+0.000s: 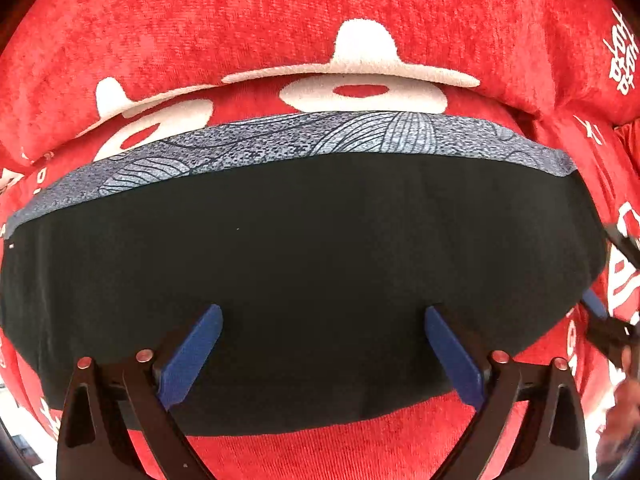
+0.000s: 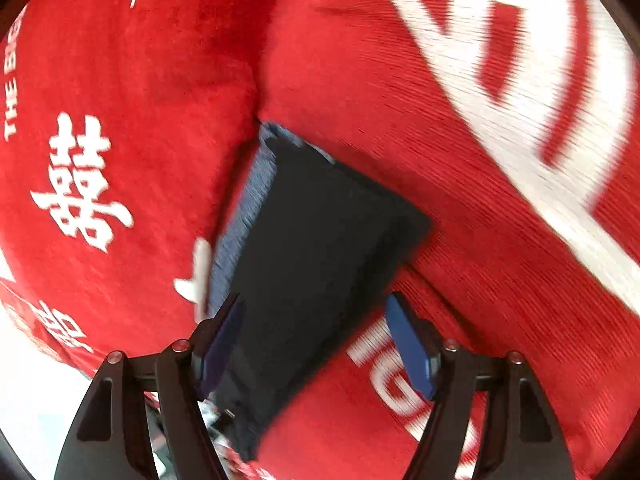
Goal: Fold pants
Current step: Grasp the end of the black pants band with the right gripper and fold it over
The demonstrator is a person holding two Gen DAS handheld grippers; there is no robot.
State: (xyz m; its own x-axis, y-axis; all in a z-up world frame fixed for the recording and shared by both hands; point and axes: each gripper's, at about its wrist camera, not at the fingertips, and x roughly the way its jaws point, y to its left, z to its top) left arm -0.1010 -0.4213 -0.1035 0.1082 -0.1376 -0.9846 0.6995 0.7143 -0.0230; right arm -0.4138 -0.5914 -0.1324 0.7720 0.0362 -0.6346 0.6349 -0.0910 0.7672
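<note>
The black pants lie folded in a flat rectangle on the red cloth, with a grey patterned band along the far edge. My left gripper is open just above the near part of the pants, empty. The right gripper shows at the right edge of the left wrist view. In the right wrist view the pants run lengthwise away from me, the grey band on their left side. My right gripper is open over their near end, empty. That view is motion-blurred.
The red plush cloth with white characters and shapes covers the whole surface. A raised fold or cushion of the cloth lies beyond the pants. A pale floor strip shows at the lower left.
</note>
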